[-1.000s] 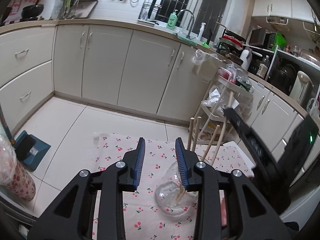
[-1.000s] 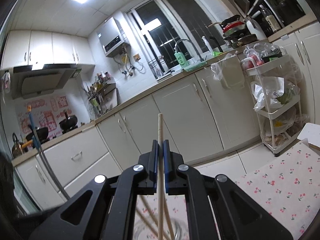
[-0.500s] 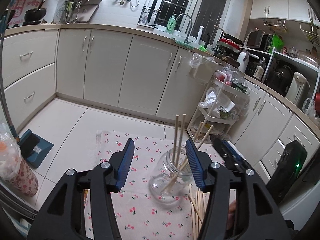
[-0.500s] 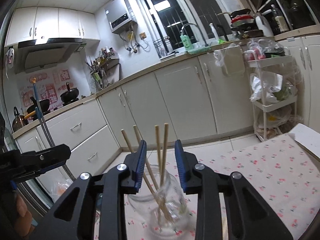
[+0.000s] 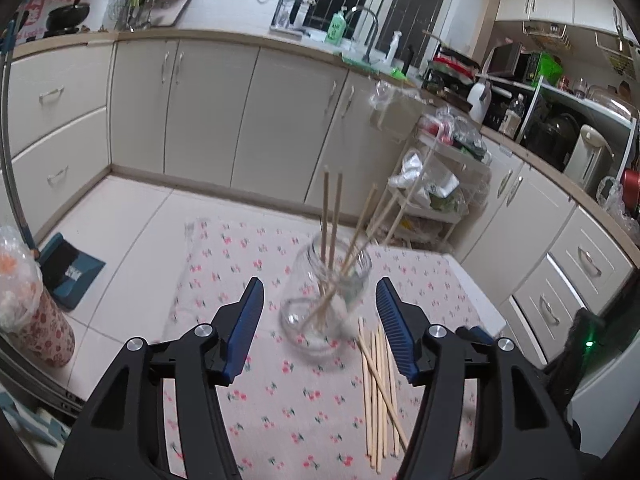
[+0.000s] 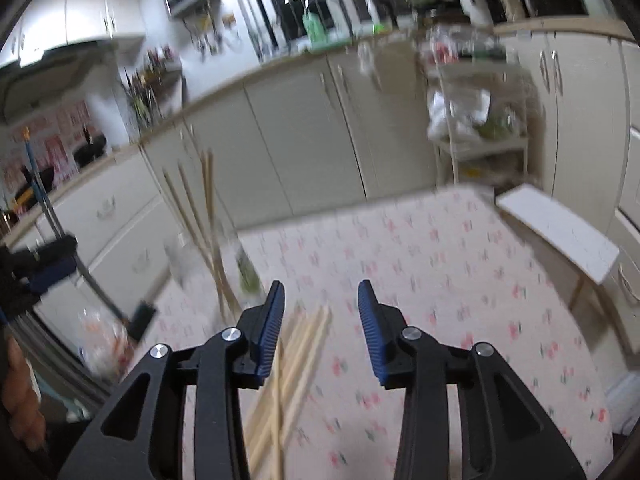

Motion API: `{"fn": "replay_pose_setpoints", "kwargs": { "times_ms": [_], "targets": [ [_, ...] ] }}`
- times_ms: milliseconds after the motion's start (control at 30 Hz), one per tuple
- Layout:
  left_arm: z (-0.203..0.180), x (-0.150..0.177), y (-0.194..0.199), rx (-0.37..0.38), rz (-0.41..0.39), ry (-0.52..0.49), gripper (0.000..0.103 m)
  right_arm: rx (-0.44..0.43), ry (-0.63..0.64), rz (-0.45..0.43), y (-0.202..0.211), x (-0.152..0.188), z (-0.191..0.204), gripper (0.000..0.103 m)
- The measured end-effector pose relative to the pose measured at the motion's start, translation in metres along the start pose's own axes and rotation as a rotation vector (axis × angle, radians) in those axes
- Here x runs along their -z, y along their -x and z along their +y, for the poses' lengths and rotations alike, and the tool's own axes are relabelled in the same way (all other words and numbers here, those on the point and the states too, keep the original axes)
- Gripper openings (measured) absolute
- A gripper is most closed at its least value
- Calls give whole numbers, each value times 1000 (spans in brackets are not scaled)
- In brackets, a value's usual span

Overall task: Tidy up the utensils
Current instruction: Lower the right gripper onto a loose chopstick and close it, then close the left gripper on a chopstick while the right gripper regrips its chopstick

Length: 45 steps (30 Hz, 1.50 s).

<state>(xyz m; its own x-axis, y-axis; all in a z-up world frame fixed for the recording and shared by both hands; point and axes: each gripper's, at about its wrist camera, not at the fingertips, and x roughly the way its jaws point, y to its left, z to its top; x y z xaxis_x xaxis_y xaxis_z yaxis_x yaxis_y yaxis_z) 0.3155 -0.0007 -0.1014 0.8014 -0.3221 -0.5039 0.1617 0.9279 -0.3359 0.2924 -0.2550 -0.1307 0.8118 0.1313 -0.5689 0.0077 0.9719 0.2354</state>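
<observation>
Cream cabinets run across the upper half of the left wrist view, under a counter with a green soap bottle beside a tap at top centre. A white cart stuffed with plastic bags stands right of centre, and a blue dustpan lies on the tiled floor at the left edge. The cherry-print cloth fills the lower middle, and a white board juts past it at centre right in the right wrist view.

Even indoor light, dark fisheye corners — the right wrist view smeared with motion blur, the left sharper.
</observation>
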Motion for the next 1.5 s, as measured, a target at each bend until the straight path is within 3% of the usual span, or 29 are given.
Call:
{"fn": "replay_pose_setpoints", "kwargs": {
  "times_ms": [167,433,567,667,800,1067,1500],
  "targets": [
    [-7,25,-19,2,85,1,56,-21,54,123,-16,20,6,34],
    [1,38,-24,0,117,21,56,-74,178,242,-49,32,47,17],
    [9,40,-25,-1,127,37,56,-47,232,294,-66,40,54,13],
    [11,42,-28,2,135,43,56,-8,292,280,-67,41,58,7],
    [7,44,-35,8,159,38,56,3,246,259,-59,37,46,6],
    [-30,63,-84,28,274,-78,56,31,62,246,-35,25,-5,6],
    [-52,78,-156,-95,362,-153,56,38,-31,271,-41,32,-39,6]
  ]
}}
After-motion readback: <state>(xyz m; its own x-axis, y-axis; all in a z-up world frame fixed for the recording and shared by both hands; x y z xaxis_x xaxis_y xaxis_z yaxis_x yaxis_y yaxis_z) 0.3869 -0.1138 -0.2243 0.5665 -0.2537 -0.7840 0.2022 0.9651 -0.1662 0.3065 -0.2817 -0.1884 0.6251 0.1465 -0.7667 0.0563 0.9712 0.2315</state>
